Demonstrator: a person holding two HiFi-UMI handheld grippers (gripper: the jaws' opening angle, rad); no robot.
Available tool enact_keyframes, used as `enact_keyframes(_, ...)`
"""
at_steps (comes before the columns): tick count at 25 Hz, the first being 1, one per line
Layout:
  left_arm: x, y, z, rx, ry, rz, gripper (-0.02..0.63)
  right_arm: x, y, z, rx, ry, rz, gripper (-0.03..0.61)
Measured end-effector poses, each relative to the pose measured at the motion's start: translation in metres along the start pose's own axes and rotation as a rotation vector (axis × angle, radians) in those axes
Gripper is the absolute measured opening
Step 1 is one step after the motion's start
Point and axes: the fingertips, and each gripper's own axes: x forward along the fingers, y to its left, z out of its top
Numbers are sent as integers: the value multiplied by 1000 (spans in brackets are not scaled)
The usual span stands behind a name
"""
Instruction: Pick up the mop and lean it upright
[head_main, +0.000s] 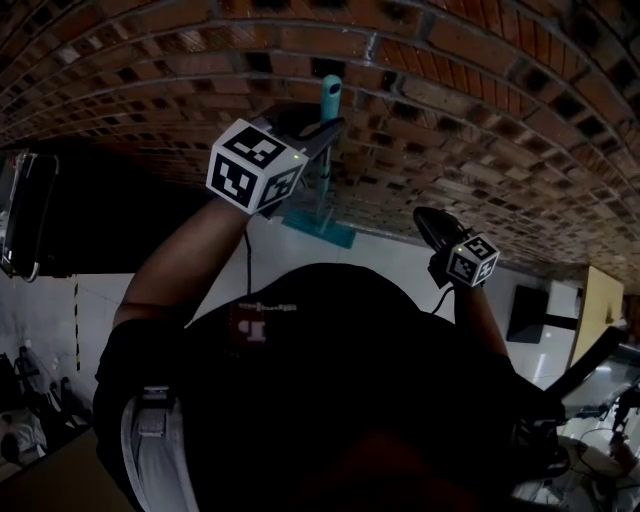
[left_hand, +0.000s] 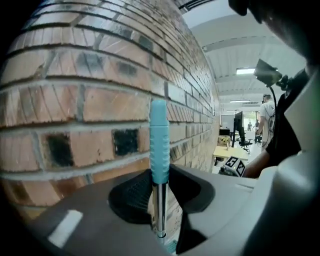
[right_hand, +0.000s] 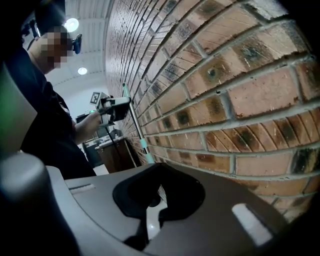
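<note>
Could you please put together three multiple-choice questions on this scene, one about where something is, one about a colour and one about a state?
1. Where is the mop handle?
A) lying flat on the floor
B) between the jaws of the left gripper, close to the brick wall
C) on a desk

2. What colour is the grip at the top of the handle?
A) red
B) yellow
C) teal

3. What is the right gripper holding?
A) nothing
B) the mop
C) a cloth

Answers:
1 B: the left gripper view shows the jaws pressed on the metal shaft, with bricks right behind.
2 C: the grip stands out teal against the bricks.
3 A: the right gripper view shows nothing between its jaws.
</note>
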Motion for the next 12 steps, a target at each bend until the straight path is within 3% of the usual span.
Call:
enact_keyframes(6, -24, -13, 77, 62, -74, -75, 100, 1, 2, 0, -7, 21, 0, 14)
enact_keyframes(12, -43, -14, 142, 95, -165, -98, 99, 3, 4, 7, -16, 7, 9, 14)
